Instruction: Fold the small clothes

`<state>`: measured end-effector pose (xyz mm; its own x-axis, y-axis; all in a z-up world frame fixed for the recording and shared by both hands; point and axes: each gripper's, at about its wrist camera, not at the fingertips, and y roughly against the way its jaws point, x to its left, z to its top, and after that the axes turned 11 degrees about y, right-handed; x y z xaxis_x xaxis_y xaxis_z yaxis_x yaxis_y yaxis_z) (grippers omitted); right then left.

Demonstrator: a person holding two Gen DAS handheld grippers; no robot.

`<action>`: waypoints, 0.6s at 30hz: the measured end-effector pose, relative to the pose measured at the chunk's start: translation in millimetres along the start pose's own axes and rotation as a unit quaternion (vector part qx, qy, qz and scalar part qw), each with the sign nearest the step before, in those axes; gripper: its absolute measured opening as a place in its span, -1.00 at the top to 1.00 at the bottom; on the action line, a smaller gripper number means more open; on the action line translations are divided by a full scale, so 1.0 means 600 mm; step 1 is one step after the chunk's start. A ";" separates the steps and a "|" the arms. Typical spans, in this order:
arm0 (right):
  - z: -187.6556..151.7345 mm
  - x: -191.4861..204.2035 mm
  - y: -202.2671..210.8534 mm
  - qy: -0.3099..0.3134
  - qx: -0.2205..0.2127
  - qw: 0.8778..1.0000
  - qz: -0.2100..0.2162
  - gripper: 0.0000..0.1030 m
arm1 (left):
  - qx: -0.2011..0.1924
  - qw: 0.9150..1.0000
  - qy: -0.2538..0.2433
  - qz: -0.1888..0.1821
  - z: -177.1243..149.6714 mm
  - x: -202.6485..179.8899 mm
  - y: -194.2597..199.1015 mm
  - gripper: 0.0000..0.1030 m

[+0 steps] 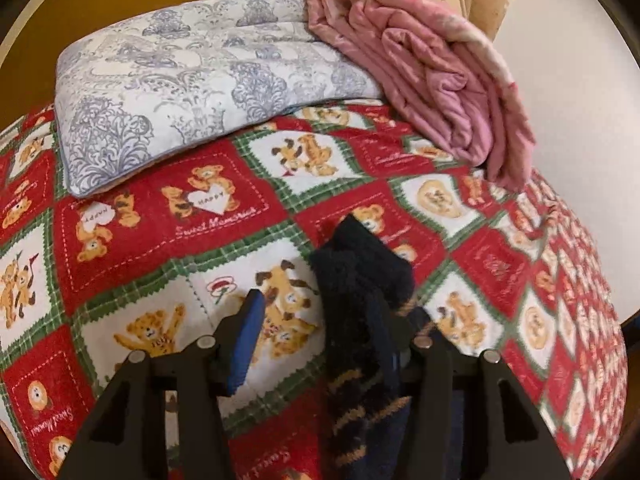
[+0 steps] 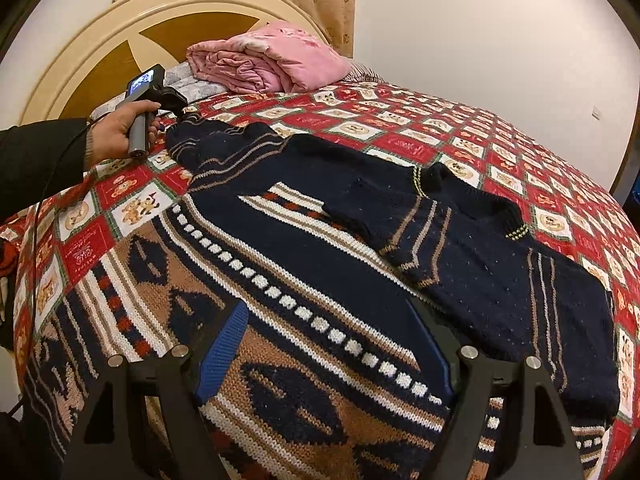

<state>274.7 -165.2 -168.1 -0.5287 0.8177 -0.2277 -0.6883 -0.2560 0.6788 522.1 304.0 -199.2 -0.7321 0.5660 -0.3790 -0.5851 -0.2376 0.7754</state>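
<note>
Sweater (image 2: 320, 272): laid flat on the bedspread (image 2: 500, 152); one sleeve (image 1: 360, 280) stretched toward the pillow (image 1: 192, 80).
Left gripper (image 1: 320, 344): fingers apart; sleeve draped against the right finger, not pinched.
Right gripper (image 2: 328, 344): fingers held wide above the patterned hem.
Open room: bare bedspread beyond the collar, up to the pink quilt (image 2: 264, 64).

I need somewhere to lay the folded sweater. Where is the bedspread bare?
Free: bedspread between sweater and pink quilt, running toward the wall, and in front of the grey pillow. Crowded: near the headboard.
</note>
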 end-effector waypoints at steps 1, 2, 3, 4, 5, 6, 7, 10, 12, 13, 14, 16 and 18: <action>-0.001 0.000 0.001 0.000 0.000 1.000 0.000 -0.54 | 0.001 1.000 -0.003 0.002 -0.002 0.001 -0.005 -0.02; -0.002 -0.001 0.001 -0.001 0.000 1.000 0.000 -0.54 | -0.002 1.000 -0.014 0.009 -0.004 -0.002 -0.009 0.02; -0.003 -0.001 0.001 -0.001 0.001 1.000 -0.001 -0.54 | -0.004 1.000 -0.021 0.012 -0.006 -0.004 -0.009 0.22; -0.004 -0.003 0.002 -0.003 0.001 1.000 -0.002 -0.54 | 0.003 1.000 -0.022 0.002 -0.007 -0.003 -0.008 0.76; -0.005 -0.005 0.002 -0.007 0.000 1.000 -0.003 -0.54 | 0.012 1.000 -0.020 -0.007 -0.008 -0.002 -0.007 0.82; -0.005 -0.007 0.002 -0.011 0.000 1.000 -0.003 -0.54 | 0.011 1.000 -0.016 -0.008 -0.009 0.001 -0.004 0.83; -0.006 -0.009 0.003 -0.014 0.000 1.000 -0.004 -0.54 | 0.000 1.000 -0.015 -0.012 -0.009 0.005 0.006 0.84; -0.007 -0.013 0.008 -0.022 -0.002 1.000 -0.007 -0.54 | -0.018 0.999 -0.026 -0.020 -0.008 0.009 0.028 0.85; -0.008 -0.014 0.012 -0.027 -0.004 1.000 -0.008 -0.54 | -0.031 0.999 -0.028 -0.027 -0.005 0.012 0.048 0.85; -0.010 -0.014 0.015 -0.029 -0.005 1.000 -0.008 -0.54 | -0.036 0.998 -0.030 -0.039 -0.004 0.012 0.062 0.85; -0.011 -0.015 0.018 -0.030 -0.004 1.000 -0.008 -0.54 | -0.039 0.998 -0.033 -0.043 -0.004 0.009 0.070 0.85; -0.015 -0.017 0.025 -0.033 -0.006 0.999 -0.011 -0.54 | -0.045 0.996 -0.039 -0.067 -0.007 0.001 0.102 0.85; -0.019 -0.020 0.034 -0.038 -0.009 0.999 -0.014 -0.54 | -0.049 0.994 -0.046 -0.091 -0.012 -0.012 0.130 0.85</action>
<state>261.2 -186.1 -159.2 -0.4707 0.8613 -0.1915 -0.7109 -0.2417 0.6605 479.1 275.9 -139.6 -0.5793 0.6746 -0.4575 -0.7391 -0.1980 0.6439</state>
